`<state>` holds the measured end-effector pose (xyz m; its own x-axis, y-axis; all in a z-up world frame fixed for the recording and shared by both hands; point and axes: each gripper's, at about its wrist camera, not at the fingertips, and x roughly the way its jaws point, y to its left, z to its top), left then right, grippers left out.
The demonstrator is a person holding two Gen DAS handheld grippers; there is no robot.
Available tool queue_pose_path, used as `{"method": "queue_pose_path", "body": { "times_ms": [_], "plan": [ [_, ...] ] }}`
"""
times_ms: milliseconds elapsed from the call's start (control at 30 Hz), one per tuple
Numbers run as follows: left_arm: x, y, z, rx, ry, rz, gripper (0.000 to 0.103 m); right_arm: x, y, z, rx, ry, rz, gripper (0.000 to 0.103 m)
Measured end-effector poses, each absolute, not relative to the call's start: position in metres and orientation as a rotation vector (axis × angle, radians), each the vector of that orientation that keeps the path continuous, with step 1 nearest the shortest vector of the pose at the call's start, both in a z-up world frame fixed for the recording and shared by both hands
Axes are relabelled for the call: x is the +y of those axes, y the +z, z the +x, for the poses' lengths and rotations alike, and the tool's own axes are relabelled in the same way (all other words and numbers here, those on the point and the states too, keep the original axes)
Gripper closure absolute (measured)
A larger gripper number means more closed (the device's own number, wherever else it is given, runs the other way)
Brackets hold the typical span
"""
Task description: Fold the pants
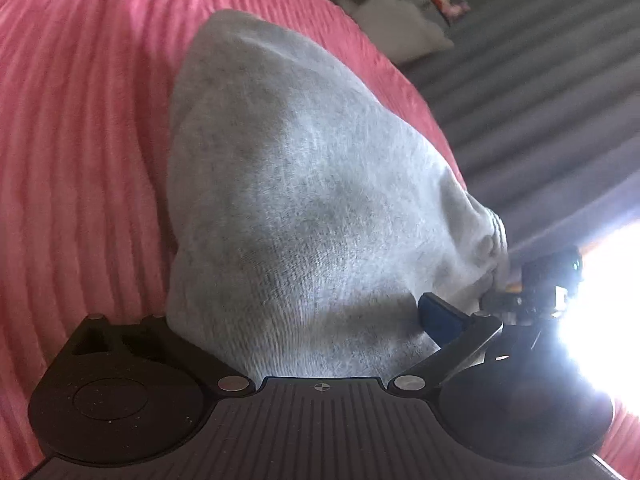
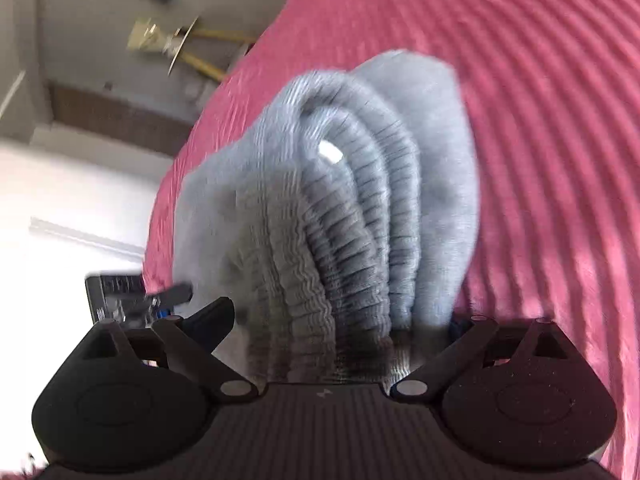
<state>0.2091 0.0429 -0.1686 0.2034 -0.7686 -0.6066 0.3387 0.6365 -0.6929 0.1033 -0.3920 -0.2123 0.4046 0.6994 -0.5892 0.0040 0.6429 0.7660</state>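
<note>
The grey knit pants (image 1: 296, 200) hang bunched over a pink ribbed bedspread (image 1: 80, 160). My left gripper (image 1: 304, 332) is shut on the pants, with cloth filling the gap between its fingers; one blue pad (image 1: 438, 316) shows at the right. In the right wrist view the ribbed elastic waistband (image 2: 340, 248) of the pants is gathered in folds, and my right gripper (image 2: 340, 336) is shut on it. The right gripper also shows at the right edge of the left wrist view (image 1: 532, 292), and the left gripper at the left of the right wrist view (image 2: 132, 300).
The pink bedspread (image 2: 540, 140) fills most of both views. A grey carpet floor (image 1: 540, 80) lies beyond the bed edge, with white objects (image 1: 384, 20) on it. A bright window glare (image 1: 608, 320) is at right. A yellow-legged stand (image 2: 192, 48) stands by a wall.
</note>
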Motion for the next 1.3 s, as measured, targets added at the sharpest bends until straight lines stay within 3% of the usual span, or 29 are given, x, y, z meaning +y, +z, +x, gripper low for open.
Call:
{"method": "queue_pose_path", "body": {
  "times_ms": [67,133,167,200,300,400,500,667,833,867,933,967,1000,1067,1167,1233,1300],
  "plan": [
    [0.043,-0.166,0.209,1.124,-0.762,-0.502,0.001,-0.39,-0.218,0.107,1.064,0.506,0.796,0.005],
    [0.039,-0.156,0.199,1.095,-0.695,-0.459,0.017,-0.387,-0.216,0.108,1.046,0.444,0.828,0.016],
    [0.031,-0.146,0.191,1.057,-0.691,-0.371,0.033,-0.385,-0.212,0.104,1.046,0.399,0.794,0.028],
    [0.027,-0.141,0.186,1.04,-0.691,-0.337,0.044,-0.381,-0.208,0.099,1.035,0.371,0.74,0.034],
    [0.018,-0.125,0.179,1.015,-0.656,-0.311,0.061,-0.369,-0.19,0.082,0.97,0.326,0.655,0.041],
    [0.019,-0.11,0.178,0.98,-0.646,-0.329,0.076,-0.361,-0.171,0.075,0.912,0.302,0.627,0.046],
    [0.028,-0.089,0.183,0.944,-0.654,-0.373,0.077,-0.355,-0.152,0.075,0.855,0.323,0.626,0.048],
    [0.017,-0.048,0.206,0.825,-0.649,-0.359,0.077,-0.34,-0.118,0.094,0.756,0.362,0.597,0.049],
    [0.019,-0.04,0.24,0.738,-0.606,-0.334,0.075,-0.337,-0.098,0.134,0.689,0.339,0.585,0.049],
    [0.02,-0.048,0.247,0.754,-0.584,-0.328,0.07,-0.34,-0.098,0.142,0.679,0.332,0.584,0.049],
    [0.017,-0.069,0.259,0.823,-0.526,-0.302,0.049,-0.344,-0.106,0.155,0.682,0.307,0.572,0.043],
    [0.019,-0.087,0.266,0.897,-0.446,-0.272,0.041,-0.339,-0.11,0.169,0.71,0.278,0.558,0.033],
    [0.022,-0.101,0.27,0.951,-0.376,-0.241,0.039,-0.341,-0.119,0.177,0.757,0.242,0.54,0.019],
    [0.043,-0.115,0.263,0.956,-0.324,-0.29,0.026,-0.347,-0.135,0.186,0.87,0.062,0.465,0.018],
    [0.062,-0.1,0.238,0.859,-0.283,-0.359,0.027,-0.351,-0.129,0.166,0.797,0.014,0.377,0.012],
    [0.059,-0.085,0.217,0.776,-0.299,-0.376,0.021,-0.333,-0.116,0.145,0.705,0.003,0.261,0.009],
    [0.044,-0.081,0.202,0.754,-0.341,-0.373,0.009,-0.309,-0.108,0.13,0.622,-0.016,0.166,0.006]
  ]
}}
